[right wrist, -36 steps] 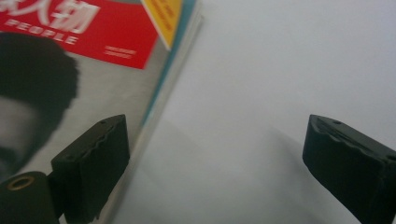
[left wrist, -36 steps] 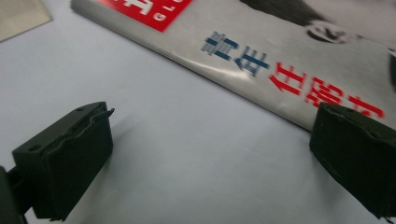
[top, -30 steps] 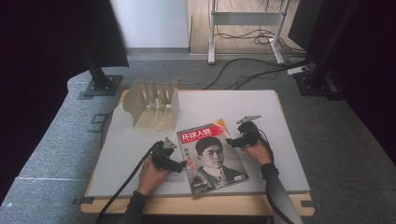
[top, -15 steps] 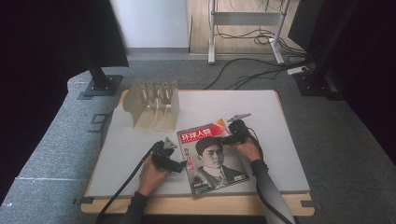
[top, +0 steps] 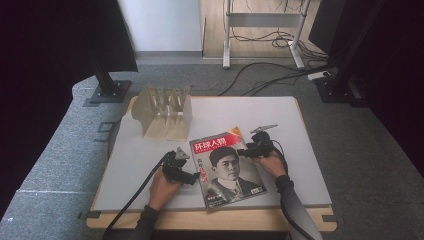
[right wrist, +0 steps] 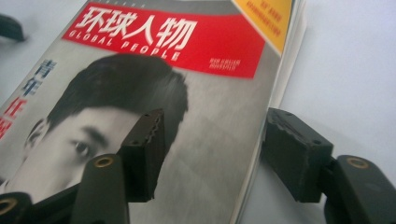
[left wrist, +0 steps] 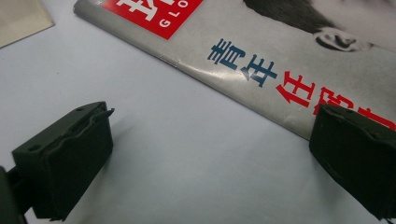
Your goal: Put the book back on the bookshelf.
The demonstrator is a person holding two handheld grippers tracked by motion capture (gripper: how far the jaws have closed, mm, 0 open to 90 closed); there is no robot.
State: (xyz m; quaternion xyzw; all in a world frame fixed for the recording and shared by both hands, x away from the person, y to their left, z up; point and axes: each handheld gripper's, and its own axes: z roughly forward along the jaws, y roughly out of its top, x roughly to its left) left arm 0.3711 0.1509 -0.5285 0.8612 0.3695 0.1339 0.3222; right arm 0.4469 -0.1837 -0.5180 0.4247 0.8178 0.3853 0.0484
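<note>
Glossy magazine (top: 227, 167) lies flat at the white table's (top: 300, 130) centre. Left gripper (left wrist: 210, 149), at its nine o'clock, has jaws spread wide, one over the cover's edge. Right gripper (right wrist: 212, 144), at three o'clock, straddles the opposite edge, gaping, pinching nothing.

Glossy paper magazine (top: 227, 167), matt white table (top: 300, 130), pale wooden rack (top: 163, 112)

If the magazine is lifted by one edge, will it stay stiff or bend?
The magazine looks thin and lies flat, so it would probably droop. Its cover shines in the right gripper view, so it may slip on the table. The right gripper straddles its edge.
</note>
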